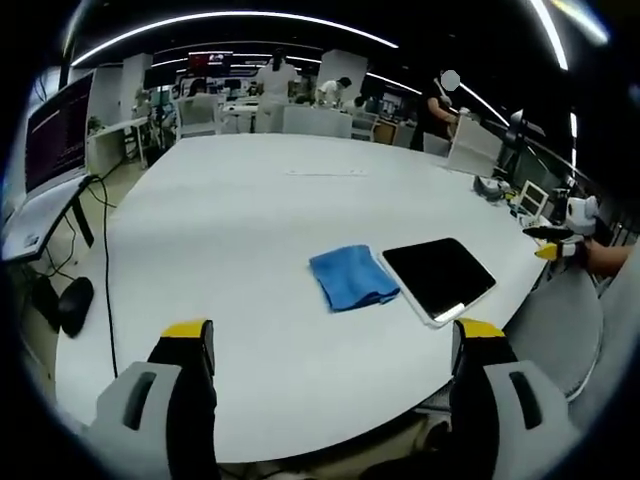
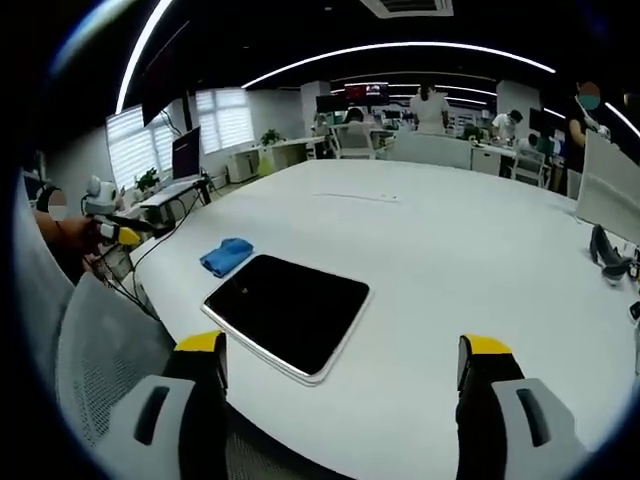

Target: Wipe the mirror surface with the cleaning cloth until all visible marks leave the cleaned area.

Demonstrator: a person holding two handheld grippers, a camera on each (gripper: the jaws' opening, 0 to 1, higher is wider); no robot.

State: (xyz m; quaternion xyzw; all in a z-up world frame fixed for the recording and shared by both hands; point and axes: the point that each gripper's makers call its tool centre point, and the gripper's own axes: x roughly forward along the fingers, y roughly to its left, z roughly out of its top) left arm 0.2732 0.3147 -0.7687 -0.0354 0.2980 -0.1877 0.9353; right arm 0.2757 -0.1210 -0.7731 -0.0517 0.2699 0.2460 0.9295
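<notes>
A dark rectangular mirror (image 1: 440, 277) with a pale rim lies flat near the edge of the white table (image 1: 250, 220). A folded blue cloth (image 1: 352, 277) lies just left of it, touching or nearly touching its corner. My left gripper (image 1: 333, 335) hovers open over the table's near edge, short of both, holding nothing. In the right gripper view the mirror (image 2: 290, 310) lies just ahead of my open right gripper (image 2: 345, 345), and the cloth (image 2: 227, 255) is beyond its far left corner. Each gripper appears in the other's view: the right gripper (image 1: 562, 240) and the left gripper (image 2: 115, 232).
A grey mesh chair back (image 2: 105, 350) stands against the table edge by the mirror. Small dark items (image 2: 605, 258) and a white panel (image 2: 610, 190) sit at the table's right. Desks, monitors (image 1: 55, 130) and people stand beyond the table.
</notes>
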